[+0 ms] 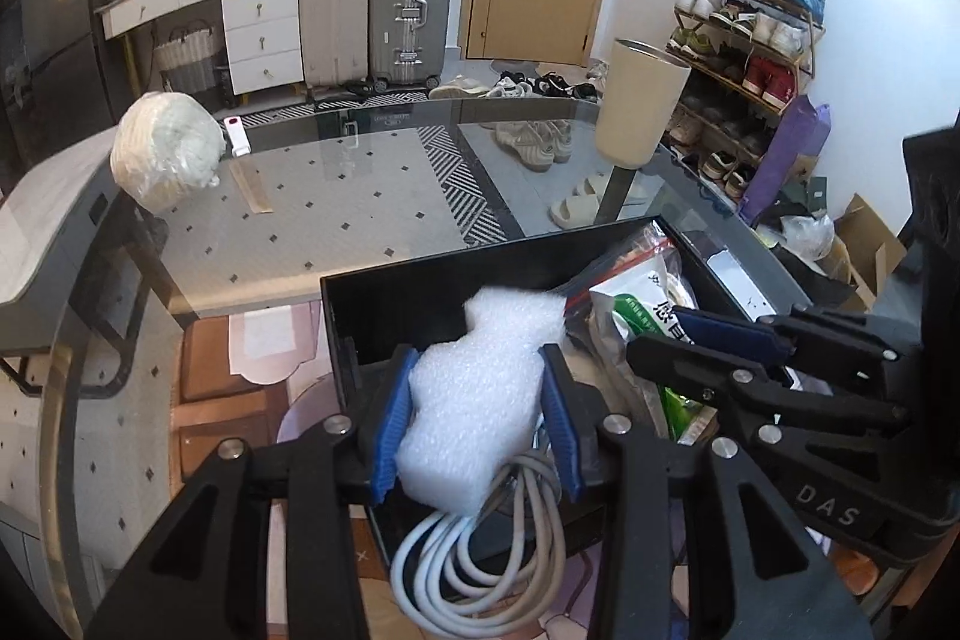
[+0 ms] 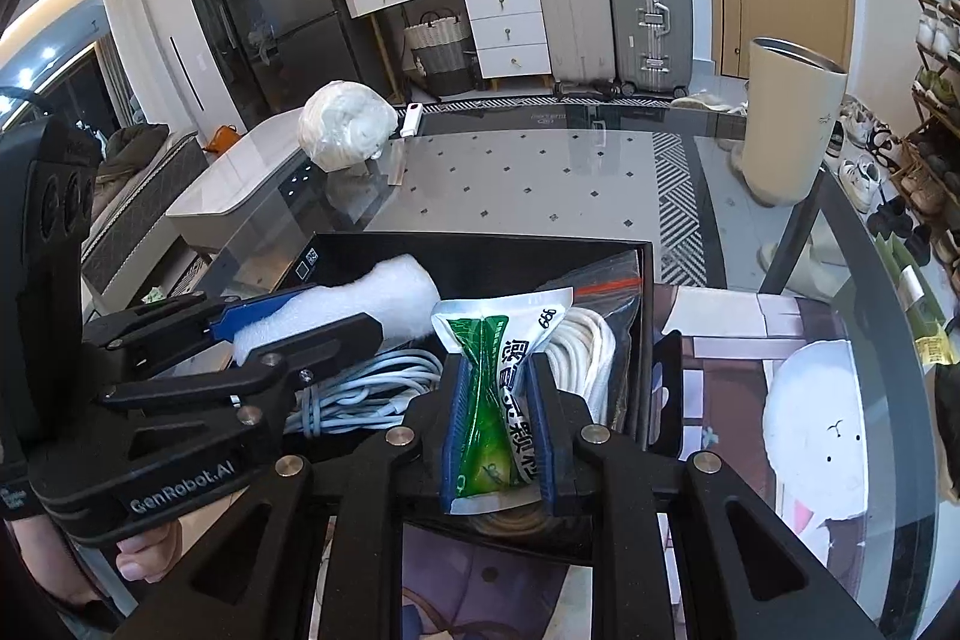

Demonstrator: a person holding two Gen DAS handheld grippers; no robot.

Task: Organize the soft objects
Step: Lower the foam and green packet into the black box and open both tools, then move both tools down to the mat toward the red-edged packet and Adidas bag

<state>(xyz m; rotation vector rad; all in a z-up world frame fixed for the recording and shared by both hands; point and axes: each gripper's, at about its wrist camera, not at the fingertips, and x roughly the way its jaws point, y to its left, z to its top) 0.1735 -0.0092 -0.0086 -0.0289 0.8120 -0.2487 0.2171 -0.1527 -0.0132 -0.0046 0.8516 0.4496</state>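
Observation:
My left gripper [image 1: 474, 418] is shut on a white foam piece [image 1: 480, 388] and holds it over the black box [image 1: 390, 292] at the glass table's near edge. My right gripper [image 2: 498, 430] is shut on a green and white pouch [image 2: 498, 388] over the same box [image 2: 480, 250]. The box also holds a coiled grey cable [image 1: 474, 550], a zip bag [image 2: 600, 286] and white rope [image 2: 588, 352]. The foam also shows in the right wrist view [image 2: 372, 304], clamped by the left gripper [image 2: 300, 322]. The right gripper also shows in the left wrist view [image 1: 678, 334].
A wrapped white bundle [image 1: 165, 148] sits at the table's far left edge, beside a small white and red device [image 1: 237, 133]. A tall cream cylinder [image 1: 642, 100] stands at the far right. Suitcases [image 1: 375, 10], drawers and a shoe rack [image 1: 744, 40] lie beyond the table.

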